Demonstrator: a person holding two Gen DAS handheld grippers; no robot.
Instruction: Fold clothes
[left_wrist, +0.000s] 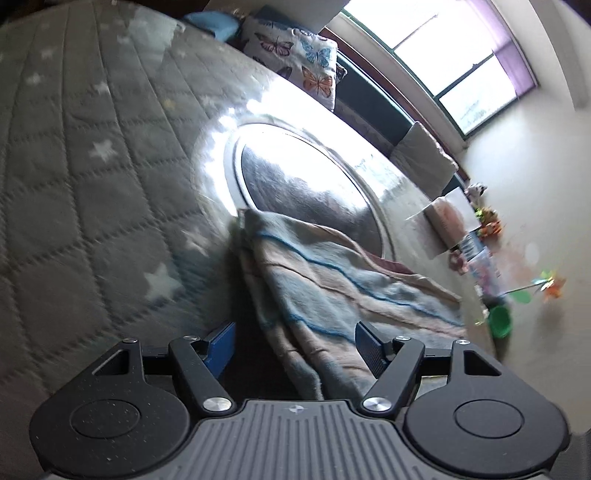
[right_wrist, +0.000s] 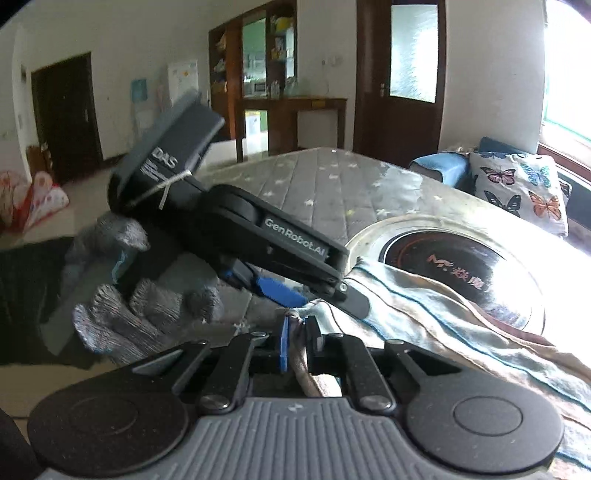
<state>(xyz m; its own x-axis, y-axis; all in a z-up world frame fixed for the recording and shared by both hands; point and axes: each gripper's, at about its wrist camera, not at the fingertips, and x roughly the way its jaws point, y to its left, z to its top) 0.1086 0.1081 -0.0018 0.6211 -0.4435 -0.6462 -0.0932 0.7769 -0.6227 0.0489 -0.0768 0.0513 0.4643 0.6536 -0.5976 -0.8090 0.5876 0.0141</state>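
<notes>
My left hand-held gripper (left_wrist: 295, 345) hangs with its jaws spread over the near edge of the striped cloth (left_wrist: 332, 280), the fabric lying between the pads but not pinched, on the bed (left_wrist: 92, 166) beside a round glass plate (left_wrist: 306, 177). My right hand-held gripper (right_wrist: 298, 345) is clamped on a bunched corner of that cloth. I judge this the start of a fold: next my left must close on its own edge, so both corners can lift together.
</notes>
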